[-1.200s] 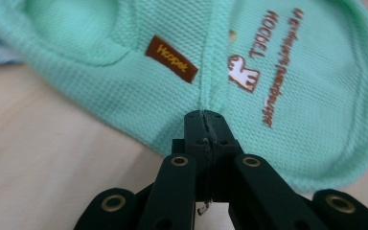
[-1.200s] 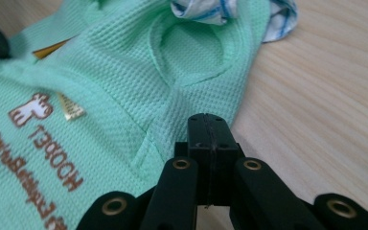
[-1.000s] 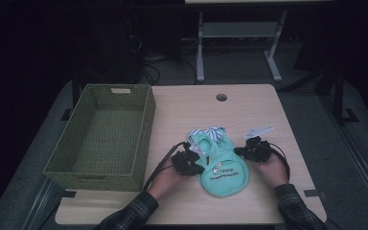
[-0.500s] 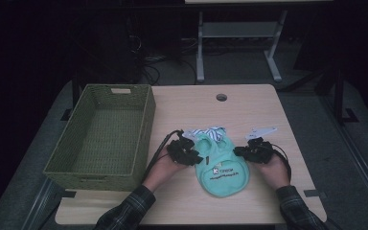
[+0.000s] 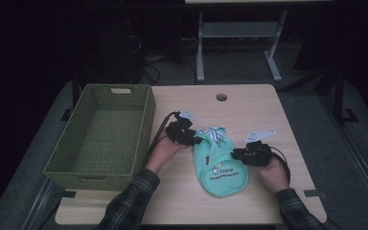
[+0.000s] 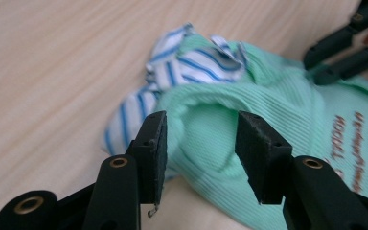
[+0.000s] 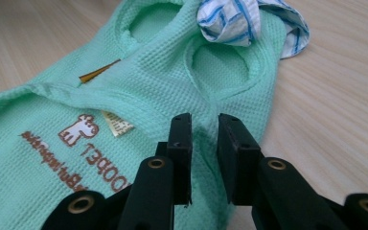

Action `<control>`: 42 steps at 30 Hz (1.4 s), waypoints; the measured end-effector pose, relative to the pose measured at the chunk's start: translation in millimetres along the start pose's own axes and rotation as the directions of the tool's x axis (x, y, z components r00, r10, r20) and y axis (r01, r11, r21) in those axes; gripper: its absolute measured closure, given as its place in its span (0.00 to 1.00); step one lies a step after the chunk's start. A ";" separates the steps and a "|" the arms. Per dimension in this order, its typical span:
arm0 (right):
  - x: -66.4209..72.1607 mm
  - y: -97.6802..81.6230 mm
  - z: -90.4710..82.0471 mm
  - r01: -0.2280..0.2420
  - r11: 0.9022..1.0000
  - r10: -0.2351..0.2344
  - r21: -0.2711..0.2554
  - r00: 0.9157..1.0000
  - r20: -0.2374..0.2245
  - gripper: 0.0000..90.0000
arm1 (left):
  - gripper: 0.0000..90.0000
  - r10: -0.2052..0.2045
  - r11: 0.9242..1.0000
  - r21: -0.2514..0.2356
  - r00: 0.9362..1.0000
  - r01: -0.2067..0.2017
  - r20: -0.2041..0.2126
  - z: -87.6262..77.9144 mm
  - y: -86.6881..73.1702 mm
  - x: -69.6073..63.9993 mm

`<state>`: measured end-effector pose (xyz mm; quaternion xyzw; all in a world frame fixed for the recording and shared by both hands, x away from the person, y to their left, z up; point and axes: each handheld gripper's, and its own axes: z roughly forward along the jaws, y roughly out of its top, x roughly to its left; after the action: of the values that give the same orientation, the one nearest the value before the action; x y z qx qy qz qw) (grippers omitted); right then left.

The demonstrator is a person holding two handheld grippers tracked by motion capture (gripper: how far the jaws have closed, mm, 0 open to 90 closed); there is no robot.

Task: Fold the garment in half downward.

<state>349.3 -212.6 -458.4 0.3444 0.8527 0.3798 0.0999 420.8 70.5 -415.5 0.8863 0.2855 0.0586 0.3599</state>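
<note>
One desk [image 5: 249, 103], bare on the far side, keeping room to work. Left of it, basket [image 5: 100, 139] open and waiting, likely for the finished piece. Near the front edge, green vest [image 5: 220, 165] lying flat, striped cloth [image 5: 215, 133] bunched at its collar end. Left claw [image 5: 197, 140] just opened, jaws astride the armhole edge without pressing. Right claw [image 5: 235, 154] just eased to a narrow gap, jaws over the vest's side edge, nothing pinched; seemingly both letting go after laying it out.

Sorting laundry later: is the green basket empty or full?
Empty: the green basket shows only its bare woven floor in the high view.
</note>
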 end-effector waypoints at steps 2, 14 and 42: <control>1.6 -0.1 -0.3 -0.001 1.000 0.001 -0.004 1.000 -0.004 0.83 | 0.60 -0.005 1.000 -0.007 1.000 0.005 -0.008 2.5 5.3 4.4; 3.2 -1.5 1.4 0.004 1.000 -0.004 0.000 1.000 -0.014 0.83 | 0.60 -0.001 0.999 0.042 1.000 0.002 -0.026 34.0 23.9 27.4; -0.1 -3.2 -1.7 -0.008 1.000 0.008 -0.012 1.000 -0.003 0.83 | 0.92 0.047 0.983 0.175 0.999 -0.051 0.025 59.4 12.2 23.1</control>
<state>347.0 -215.1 -459.5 0.3466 0.8491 0.3860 0.0992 464.0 40.3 -453.3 0.9219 0.2641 0.0328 0.2818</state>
